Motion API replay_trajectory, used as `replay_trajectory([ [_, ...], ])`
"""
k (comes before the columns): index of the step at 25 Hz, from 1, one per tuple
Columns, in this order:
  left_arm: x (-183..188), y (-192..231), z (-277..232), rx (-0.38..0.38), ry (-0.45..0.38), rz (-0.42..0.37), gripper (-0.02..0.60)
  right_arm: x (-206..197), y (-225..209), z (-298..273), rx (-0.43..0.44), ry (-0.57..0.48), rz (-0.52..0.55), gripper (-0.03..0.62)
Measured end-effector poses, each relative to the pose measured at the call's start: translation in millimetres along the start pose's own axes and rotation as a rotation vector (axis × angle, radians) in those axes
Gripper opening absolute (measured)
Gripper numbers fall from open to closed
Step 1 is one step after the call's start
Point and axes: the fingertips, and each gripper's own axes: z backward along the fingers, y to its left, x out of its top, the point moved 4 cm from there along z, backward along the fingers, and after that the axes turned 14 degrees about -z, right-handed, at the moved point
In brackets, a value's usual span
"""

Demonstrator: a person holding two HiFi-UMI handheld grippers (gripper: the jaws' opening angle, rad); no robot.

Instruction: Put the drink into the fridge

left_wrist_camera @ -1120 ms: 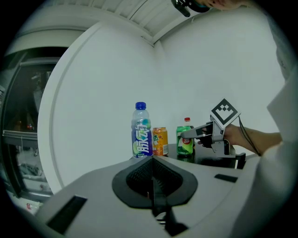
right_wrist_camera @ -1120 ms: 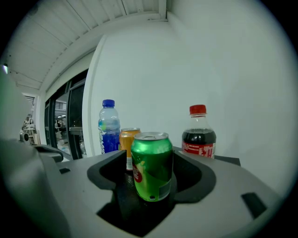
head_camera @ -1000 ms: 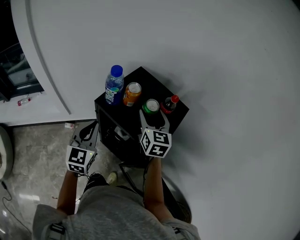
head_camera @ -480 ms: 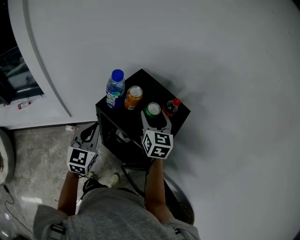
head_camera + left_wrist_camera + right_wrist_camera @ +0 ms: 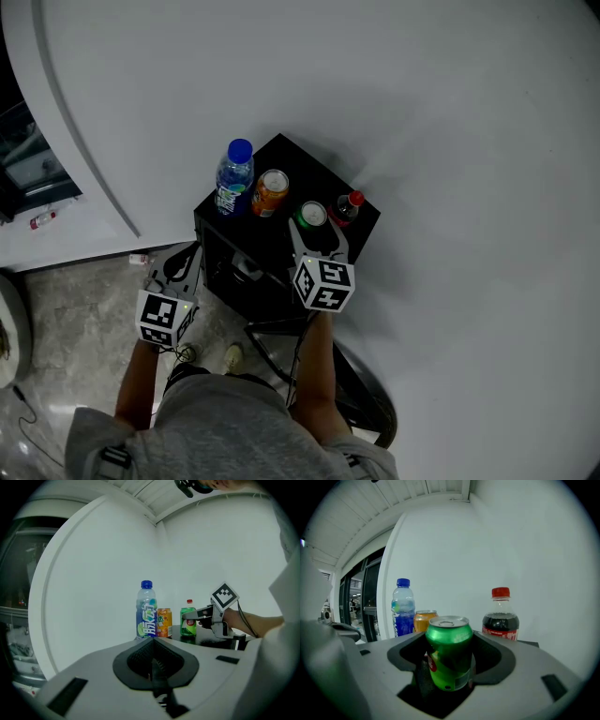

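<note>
Four drinks stand in a row on top of a small black fridge: a blue-capped water bottle, an orange can, a green can and a red-capped cola bottle. My right gripper reaches over the fridge top, and its jaws hug the green can on both sides, shut on it. The can stands upright on the fridge top. My left gripper hangs lower, left of the fridge, with its jaws shut and empty.
A white curved wall rises behind and to the right of the fridge. The grey stone floor lies to the left, with dark glass doors at the far left. The person's shoes and cables lie by the fridge's base.
The view has shifted slightly. My right gripper has stayed around the green can, and the left gripper has kept its place beside the fridge.
</note>
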Motion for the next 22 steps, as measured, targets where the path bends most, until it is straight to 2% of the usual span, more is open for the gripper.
replay_trajectory([
  [5, -0.1, 11.6, 7.8, -0.023, -0.015, -0.005, 0.005, 3.2, 4.2, 8.4, -0.032, -0.016, -0.021, 0.319],
  [10, -3.1, 24.5, 17.1, -0.049, -0.03, -0.011, 0.005, 14.7, 20.7, 28.6, -0.055, -0.063, 0.001, 0.319],
  [17, -7.7, 42.2, 32.3, -0.122, -0.057, -0.021, 0.005, 23.1, 58.4, 62.6, -0.098, -0.128, 0.007, 0.319],
  [22, -12.4, 53.3, 46.6, -0.188, -0.081, -0.031, 0.005, 14.4, 94.1, 87.9, -0.124, -0.15, 0.011, 0.319],
])
